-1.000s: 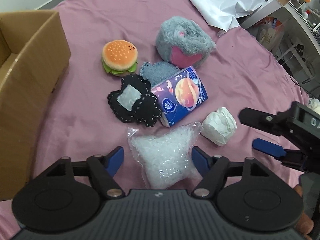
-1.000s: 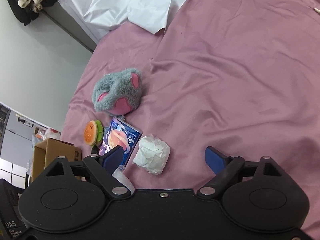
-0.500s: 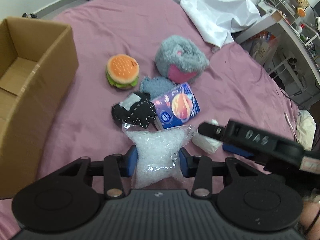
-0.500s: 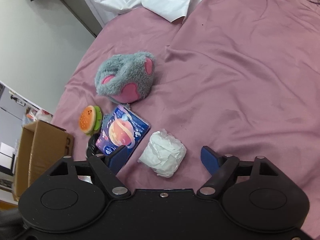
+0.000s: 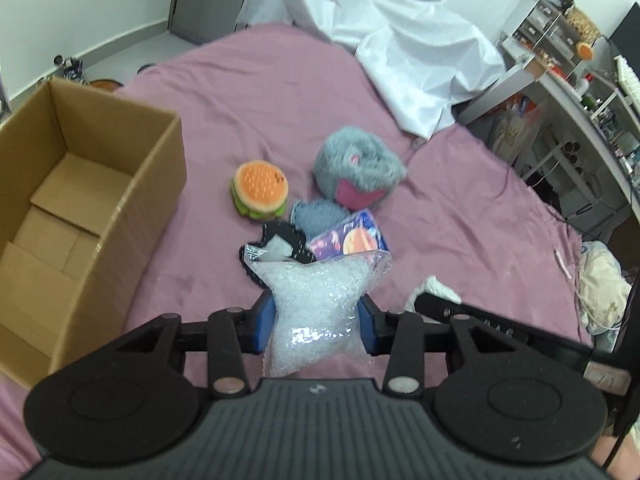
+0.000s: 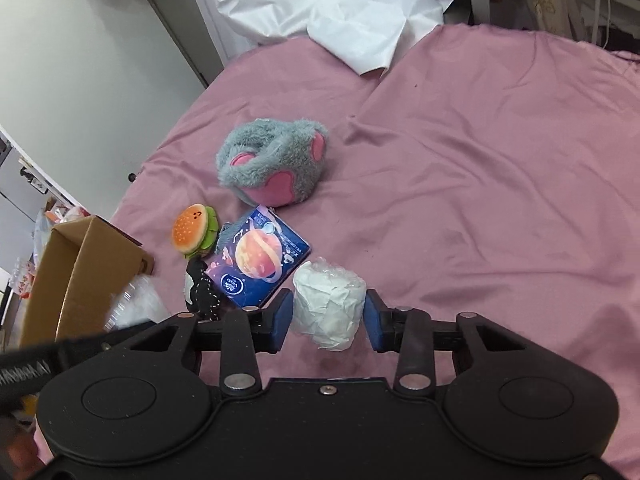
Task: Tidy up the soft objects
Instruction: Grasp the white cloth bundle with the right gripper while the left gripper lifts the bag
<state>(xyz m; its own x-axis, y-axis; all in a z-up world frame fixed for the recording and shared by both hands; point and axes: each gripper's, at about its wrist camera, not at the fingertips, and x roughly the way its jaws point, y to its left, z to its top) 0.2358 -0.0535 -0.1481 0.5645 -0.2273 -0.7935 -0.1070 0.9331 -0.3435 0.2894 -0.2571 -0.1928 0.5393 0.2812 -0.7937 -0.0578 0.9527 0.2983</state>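
Covering the bed, a mauve sheet (image 6: 500, 184) lay wrinkled; left gripper (image 5: 316, 320) pinched a plastic bag (image 5: 316, 304), right gripper (image 6: 326, 316) squeezed a white wad (image 6: 328, 310).

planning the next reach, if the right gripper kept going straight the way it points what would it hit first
The right gripper already has the white crumpled paper wad between its fingers. Beyond that, straight on looks like bare pink bedsheet; the blue planet-print tissue pack sits left of that line, though depth is unclear.

Left gripper (image 5: 316, 322): jaws closed on a clear bag (image 5: 316, 304), held raised. Right gripper (image 6: 326, 320): jaws pressed against both sides of a white bundle (image 6: 328, 308).
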